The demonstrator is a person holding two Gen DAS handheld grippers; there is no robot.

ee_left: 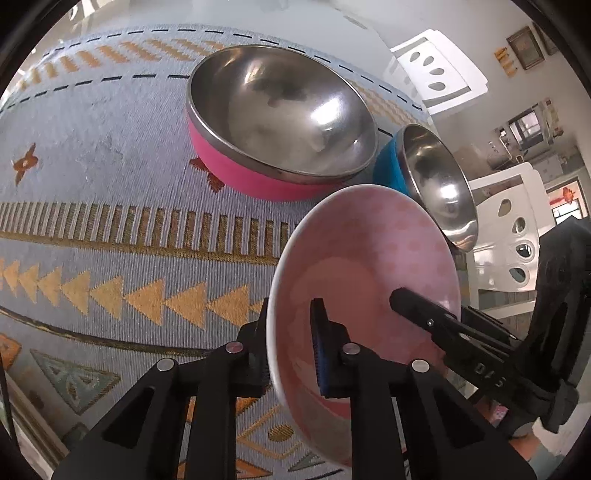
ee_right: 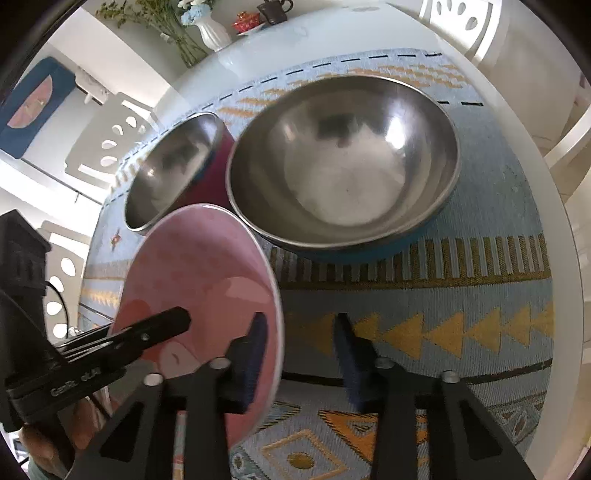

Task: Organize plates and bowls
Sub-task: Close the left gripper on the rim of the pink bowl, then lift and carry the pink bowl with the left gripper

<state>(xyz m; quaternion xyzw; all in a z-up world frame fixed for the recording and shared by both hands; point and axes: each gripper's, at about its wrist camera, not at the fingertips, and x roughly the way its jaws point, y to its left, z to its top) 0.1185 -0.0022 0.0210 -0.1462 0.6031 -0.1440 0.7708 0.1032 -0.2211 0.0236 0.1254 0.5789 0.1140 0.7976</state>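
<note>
A pink plate (ee_left: 369, 258) hangs tilted over the patterned mat (ee_left: 110, 240). My left gripper (ee_left: 290, 306) is shut on its left rim, one pad inside the plate and the other finger behind it. In the right wrist view the same plate (ee_right: 199, 266) sits at the left, and my right gripper (ee_right: 301, 325) straddles its right rim. Its left pad lies over the inner face, while mat shows between the rim and the outer finger (ee_right: 347, 347), so it is open. Behind the plate stand a pink steel-lined bowl (ee_left: 258, 177) and a blue steel-lined bowl (ee_right: 343, 162).
The mat covers a white round table (ee_right: 532, 155). White chairs (ee_left: 509, 229) ring it. A vase of flowers (ee_right: 212, 29) and a dark cup (ee_right: 275, 9) stand at the far edge. A hand (ee_right: 44, 443) grips the left tool.
</note>
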